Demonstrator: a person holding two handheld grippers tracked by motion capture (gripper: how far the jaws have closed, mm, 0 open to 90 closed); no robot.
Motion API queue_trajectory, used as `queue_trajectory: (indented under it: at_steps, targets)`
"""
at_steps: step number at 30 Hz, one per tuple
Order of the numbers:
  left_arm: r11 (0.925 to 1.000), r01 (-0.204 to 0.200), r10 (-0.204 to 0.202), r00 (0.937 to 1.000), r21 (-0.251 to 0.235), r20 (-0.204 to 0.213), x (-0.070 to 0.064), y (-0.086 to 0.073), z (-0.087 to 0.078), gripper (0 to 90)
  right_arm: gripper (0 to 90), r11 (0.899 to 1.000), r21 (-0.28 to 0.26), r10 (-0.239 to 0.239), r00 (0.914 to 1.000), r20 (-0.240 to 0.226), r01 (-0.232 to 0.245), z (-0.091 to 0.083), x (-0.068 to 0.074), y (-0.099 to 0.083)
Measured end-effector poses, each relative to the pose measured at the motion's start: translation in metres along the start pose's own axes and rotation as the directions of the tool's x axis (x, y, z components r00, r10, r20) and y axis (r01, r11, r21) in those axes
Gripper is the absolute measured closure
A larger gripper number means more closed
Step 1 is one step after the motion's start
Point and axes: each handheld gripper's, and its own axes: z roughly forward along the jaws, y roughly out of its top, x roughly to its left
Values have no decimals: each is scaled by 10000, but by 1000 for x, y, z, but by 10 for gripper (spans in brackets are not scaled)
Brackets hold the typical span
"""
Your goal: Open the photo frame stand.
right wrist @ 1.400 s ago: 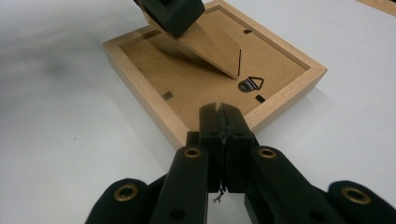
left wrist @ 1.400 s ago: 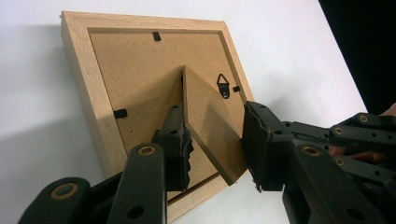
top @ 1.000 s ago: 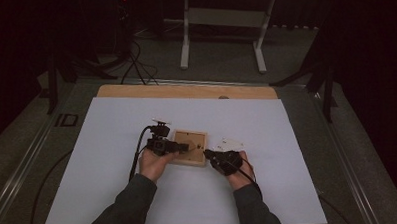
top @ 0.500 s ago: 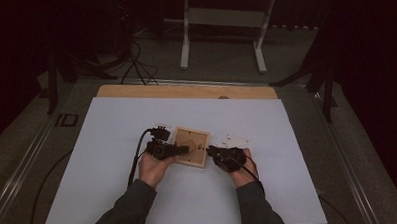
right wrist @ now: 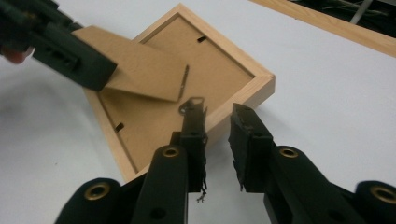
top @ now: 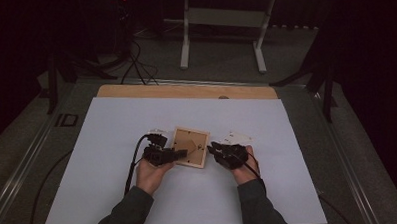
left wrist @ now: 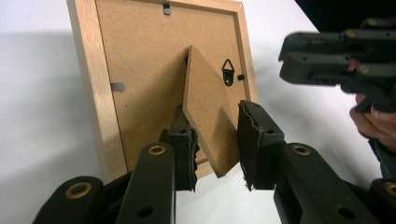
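Observation:
A light wooden picture frame (top: pixel 191 142) lies face down on the white sheet, its brown backing (left wrist: pixel 140 70) up. Its hinged easel stand (left wrist: pixel 208 107) is swung up off the backing. My left gripper (left wrist: pixel 214 112) has its pads on either side of that stand, jaws apart, the left pad touching it. In the right gripper view the left gripper (right wrist: pixel 70 51) overlaps the raised stand (right wrist: pixel 140 70). My right gripper (right wrist: pixel 217 112) hovers at the frame's near right edge, jaws slightly apart and empty, close to the metal hanger ring (right wrist: pixel 190 103).
A white sheet (top: pixel 112 145) covers the table, with a wooden strip (top: pixel 186 91) along its far edge. A white card (top: pixel 240 137) lies right of the frame and a small pale item (top: pixel 154 131) left of it. The left gripper's cable (top: pixel 133 167) trails toward me.
My left gripper has drawn slightly toward me at the frame's left side. My right gripper has edged up closer to the frame. The frame has stayed put.

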Motion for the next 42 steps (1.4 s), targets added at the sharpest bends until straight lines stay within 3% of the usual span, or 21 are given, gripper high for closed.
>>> queue_trajectory:
  at_steps: [10,21,32,35,38,42]
  targets:
    - [9989,-228,230,9997,-419,32,1,-10,-1,681,615,9998,87,203,9992,-345,-200,7,-7,7]
    - [9946,-813,803,9966,-643,-169,-4,-15,-3,678,437,9929,304,1169,9891,-894,-1146,23,-24,16]
    - [9835,-1576,1546,9872,-886,-402,-9,-22,-6,676,336,9792,680,2004,9648,-1703,-1914,35,-38,21]
    - [9778,-1848,1814,9825,-985,-423,-10,-26,-7,675,337,9756,773,2166,9571,-1925,-2053,39,-39,19]
    - [9727,-2093,2058,9776,-1003,-440,-10,-31,-9,674,372,9714,830,2364,9410,-2422,-2227,41,-40,18]
    - [9710,-2176,2151,9759,-988,-360,-9,-32,-10,673,429,9749,727,2222,9377,-2671,-2104,39,-37,19]
